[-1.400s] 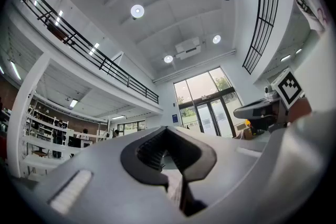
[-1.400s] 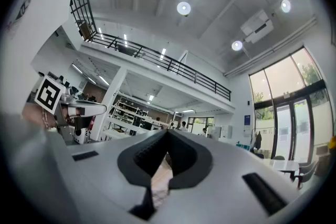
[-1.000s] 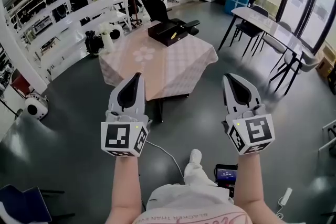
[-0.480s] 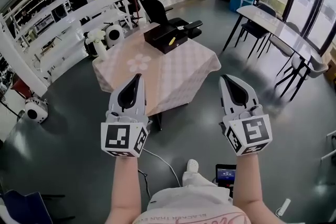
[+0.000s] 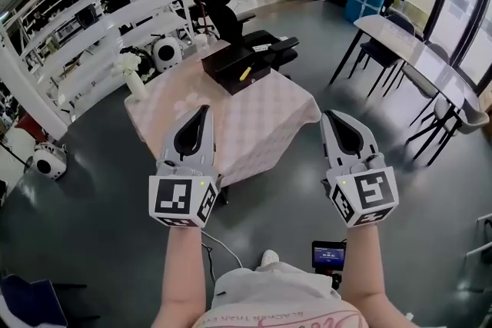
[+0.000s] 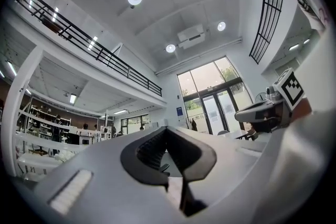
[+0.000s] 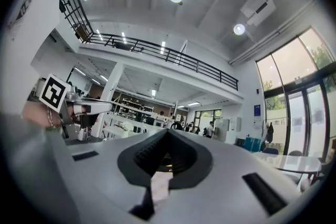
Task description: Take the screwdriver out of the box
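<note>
Fingers [image 6: 94,165] closed: left gripper [image 5: 203,111], right gripper [image 5: 330,116] | screwdriver [image 5: 245,74] boxed | shirt print [image 5: 286,316] blurred

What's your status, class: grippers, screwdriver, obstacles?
Left gripper shut, empty; right gripper shut, empty. Screwdriver in open box, far side of table. Nothing in the way.

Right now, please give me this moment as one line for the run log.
stage: box not reached | left gripper: shut, empty | right gripper: shut, empty | screwdriver: in open box on table
</note>
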Motion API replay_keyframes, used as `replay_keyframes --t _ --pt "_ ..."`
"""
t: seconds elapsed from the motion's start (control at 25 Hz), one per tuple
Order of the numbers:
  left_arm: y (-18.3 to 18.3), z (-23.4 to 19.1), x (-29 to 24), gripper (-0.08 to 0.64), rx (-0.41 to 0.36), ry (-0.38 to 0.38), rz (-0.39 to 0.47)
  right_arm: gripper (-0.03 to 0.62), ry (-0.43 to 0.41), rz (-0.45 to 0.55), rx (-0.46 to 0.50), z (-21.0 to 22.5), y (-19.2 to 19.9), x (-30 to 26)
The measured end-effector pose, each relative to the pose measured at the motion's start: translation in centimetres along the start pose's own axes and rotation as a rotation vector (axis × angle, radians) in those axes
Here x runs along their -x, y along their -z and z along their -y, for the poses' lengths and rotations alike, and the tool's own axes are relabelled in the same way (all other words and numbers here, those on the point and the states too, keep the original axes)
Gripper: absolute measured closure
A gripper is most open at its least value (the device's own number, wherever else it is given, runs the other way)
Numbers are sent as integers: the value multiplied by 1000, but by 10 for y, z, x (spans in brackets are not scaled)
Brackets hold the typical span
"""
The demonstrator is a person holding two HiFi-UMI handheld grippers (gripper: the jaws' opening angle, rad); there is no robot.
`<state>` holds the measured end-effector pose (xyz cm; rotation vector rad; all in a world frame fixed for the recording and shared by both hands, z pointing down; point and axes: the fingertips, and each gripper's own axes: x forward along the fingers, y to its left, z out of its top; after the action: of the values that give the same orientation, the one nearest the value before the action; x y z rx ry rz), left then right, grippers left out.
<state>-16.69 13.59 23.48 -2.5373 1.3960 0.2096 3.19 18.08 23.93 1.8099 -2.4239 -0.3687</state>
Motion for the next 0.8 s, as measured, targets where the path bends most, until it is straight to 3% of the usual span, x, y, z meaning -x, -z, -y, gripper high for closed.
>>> replay_keyframes --t 0.8 --pt "48 -2 -103 549 2 11 -33 586 -6 -30 -40 65 54 -75"
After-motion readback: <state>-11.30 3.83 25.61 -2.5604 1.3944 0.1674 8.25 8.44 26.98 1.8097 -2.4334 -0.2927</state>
